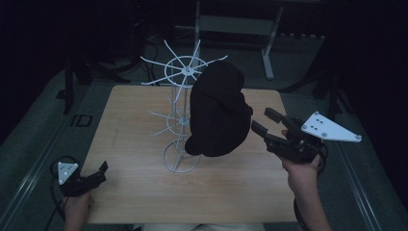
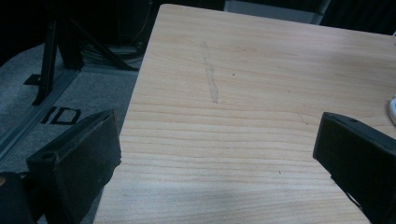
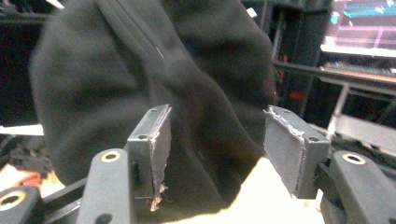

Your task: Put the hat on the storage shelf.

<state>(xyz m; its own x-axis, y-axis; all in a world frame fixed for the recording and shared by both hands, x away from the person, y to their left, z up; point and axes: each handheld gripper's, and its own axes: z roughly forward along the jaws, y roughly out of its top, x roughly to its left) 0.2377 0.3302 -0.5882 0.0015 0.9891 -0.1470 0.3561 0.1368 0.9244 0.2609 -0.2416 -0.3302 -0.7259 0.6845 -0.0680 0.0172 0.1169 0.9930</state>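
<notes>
A black cap (image 1: 217,110) hangs from an upper prong of a white wire rack (image 1: 181,161) standing in the middle of the wooden table (image 1: 139,120). My right gripper (image 1: 264,121) is open just to the right of the cap, its jaws pointing at the cap's side. In the right gripper view the cap (image 3: 140,70) hangs close beyond the open jaws, with nothing between them. My left gripper (image 1: 102,168) rests low at the table's near left corner, open and empty. In the left gripper view its jaws spread wide over bare wood (image 2: 243,93).
The rack has several thin prongs sticking out at two levels. A metal frame (image 1: 269,48) stands on the floor behind the table. Dark carpet and a rail run along the table's left side (image 2: 56,116).
</notes>
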